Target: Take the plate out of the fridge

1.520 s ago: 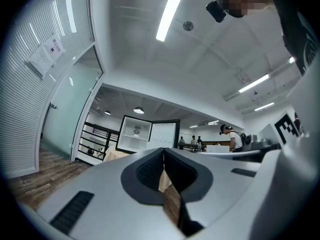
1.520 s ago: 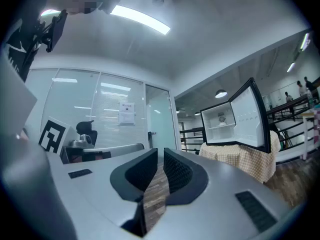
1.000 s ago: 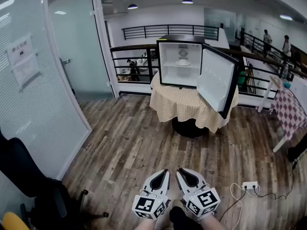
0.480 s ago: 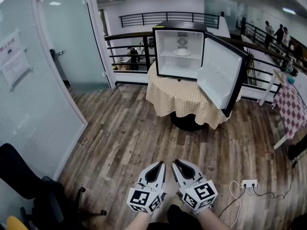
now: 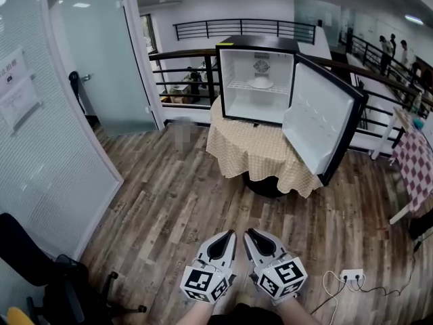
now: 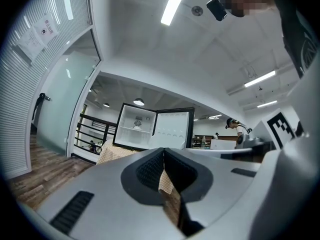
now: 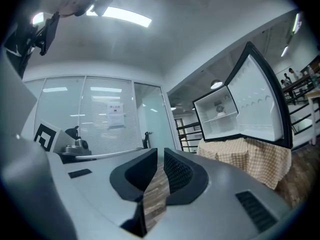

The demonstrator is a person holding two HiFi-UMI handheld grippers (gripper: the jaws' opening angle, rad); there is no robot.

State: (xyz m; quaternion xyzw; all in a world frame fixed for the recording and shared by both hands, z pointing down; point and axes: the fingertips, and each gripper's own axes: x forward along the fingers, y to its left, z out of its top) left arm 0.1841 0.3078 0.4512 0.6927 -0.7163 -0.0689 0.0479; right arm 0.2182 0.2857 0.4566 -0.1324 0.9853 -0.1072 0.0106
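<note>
A small black fridge (image 5: 257, 80) stands on a round table with a checked cloth (image 5: 254, 147), its door (image 5: 321, 124) swung wide to the right. A white plate (image 5: 261, 82) lies on the wire shelf inside. The same fridge (image 6: 137, 126) appears far ahead in the left gripper view, and again as the fridge (image 7: 222, 116) at the right of the right gripper view. Low in the head view, side by side, are my left gripper (image 5: 228, 237) and right gripper (image 5: 252, 235). Both are shut, hold nothing, and are several steps short of the table.
Wooden floor lies between me and the table. A glass partition (image 5: 40, 114) and a glass door run along the left, a black office chair (image 5: 40, 269) sits at the lower left. A power strip (image 5: 352, 274) with cables lies on the floor at right. Railings stand behind the fridge.
The fridge and table have come closer and grown larger in the head view. Both grippers stay shut, low and side by side.
</note>
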